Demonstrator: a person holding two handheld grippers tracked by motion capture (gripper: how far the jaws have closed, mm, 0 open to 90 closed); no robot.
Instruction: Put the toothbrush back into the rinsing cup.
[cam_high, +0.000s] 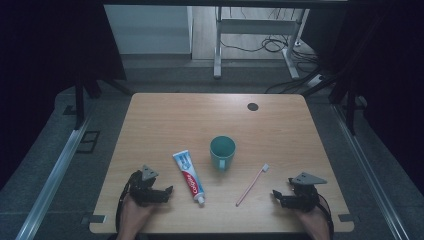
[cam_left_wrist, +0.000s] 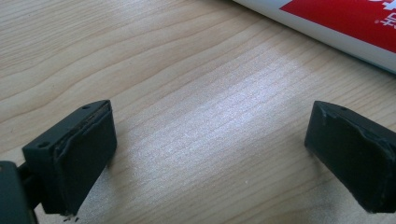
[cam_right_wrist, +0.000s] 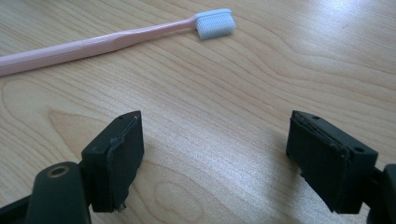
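Left gripper (cam_high: 167, 191) low at the near left of the wooden table (cam_high: 165, 115), jaws spread wide, nothing between them, only bare wood underneath. Just beyond its jaws, a toothpaste tube (cam_high: 189, 177) lying flat, cap toward the near edge; seen in the left gripper view as a white and red band (cam_left_wrist: 336, 21) across the upper right corner. Open wood to the left of this gripper, up to the table's left edge.

Right gripper (cam_high: 276, 196) low at the near right, jaws likewise spread and empty. Ahead of it, a pink toothbrush (cam_right_wrist: 107, 42) flat on the wood, white bristled head pointing away from the near edge. Clear wood between jaws and brush.

Farther out, between tube and brush, a teal mug (cam_high: 222, 153) standing upright, apart from both. Beyond the mug, wide bare tabletop reaching the far edge, with a small dark round disc (cam_high: 252, 106) near it.
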